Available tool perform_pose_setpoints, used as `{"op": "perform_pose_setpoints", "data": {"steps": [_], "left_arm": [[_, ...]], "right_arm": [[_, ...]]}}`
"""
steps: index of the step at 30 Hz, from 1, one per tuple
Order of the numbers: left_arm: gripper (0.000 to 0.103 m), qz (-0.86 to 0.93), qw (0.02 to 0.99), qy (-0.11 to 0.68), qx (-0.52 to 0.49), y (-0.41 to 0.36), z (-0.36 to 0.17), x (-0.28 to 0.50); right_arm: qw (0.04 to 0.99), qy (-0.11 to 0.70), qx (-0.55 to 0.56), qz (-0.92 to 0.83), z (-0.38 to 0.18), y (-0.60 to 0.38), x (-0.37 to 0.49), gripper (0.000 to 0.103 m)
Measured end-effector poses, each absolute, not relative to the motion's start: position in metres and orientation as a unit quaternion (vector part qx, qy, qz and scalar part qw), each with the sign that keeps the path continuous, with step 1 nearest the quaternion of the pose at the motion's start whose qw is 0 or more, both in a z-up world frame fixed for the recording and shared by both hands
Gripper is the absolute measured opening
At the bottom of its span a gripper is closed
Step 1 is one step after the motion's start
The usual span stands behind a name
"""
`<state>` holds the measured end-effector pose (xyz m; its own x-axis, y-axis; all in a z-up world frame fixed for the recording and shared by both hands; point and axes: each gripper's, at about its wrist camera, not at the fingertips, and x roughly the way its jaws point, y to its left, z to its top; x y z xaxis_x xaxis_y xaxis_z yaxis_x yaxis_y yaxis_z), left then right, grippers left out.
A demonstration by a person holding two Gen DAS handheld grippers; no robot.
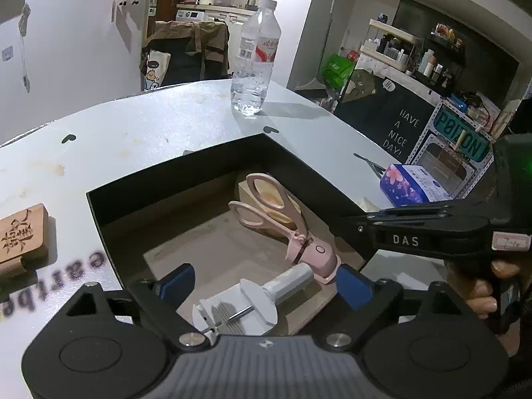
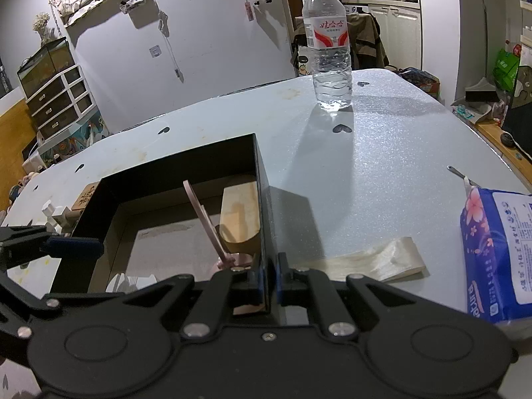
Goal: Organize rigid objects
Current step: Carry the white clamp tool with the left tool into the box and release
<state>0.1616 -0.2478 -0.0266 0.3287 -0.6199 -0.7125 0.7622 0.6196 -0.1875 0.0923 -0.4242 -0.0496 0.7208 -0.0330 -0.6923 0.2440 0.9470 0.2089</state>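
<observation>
Left gripper (image 1: 262, 286) hovering low over the black box (image 1: 173, 173), blue fingers (image 1: 352, 286) spread wide and released — nothing pressed between them, though the white clamp-like tool (image 1: 239, 306) lies on the box floor directly beneath. Just beyond, pink scissors (image 1: 282, 222) resting inside too, blades in a pink sheath near the right finger, handles propped on a wooden piece (image 1: 266, 199) in the far corner. Right gripper (image 2: 267, 282) clenched on the box's right wall (image 2: 264, 199), apparently steadying it. Judging by this, a drop-off step just finishing: tool placed, grip let go. Still outside on the bench (image 1: 149, 126): a carved wooden block (image 1: 21, 236) to the left of the box, likely the next candidate. Next move probably calls for lifting the left gripper clear of the box without snagging the scissors, then swinging left toward that block. Farther off, a tissue pack (image 2: 498, 256), a strip of pale tape (image 2: 372, 259), and a water bottle (image 2: 331, 43) standing upright — well apart from the box.
</observation>
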Motion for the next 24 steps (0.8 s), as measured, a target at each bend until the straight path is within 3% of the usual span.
{"op": "perform_pose_setpoints", "data": {"steps": [24], "left_arm": [[0.103, -0.403, 0.837, 0.356, 0.100, -0.226, -0.002, 0.144]], "right_arm": [[0.916, 0.366, 0.143, -0.078, -0.050, -0.424, 0.092, 0.007]]}}
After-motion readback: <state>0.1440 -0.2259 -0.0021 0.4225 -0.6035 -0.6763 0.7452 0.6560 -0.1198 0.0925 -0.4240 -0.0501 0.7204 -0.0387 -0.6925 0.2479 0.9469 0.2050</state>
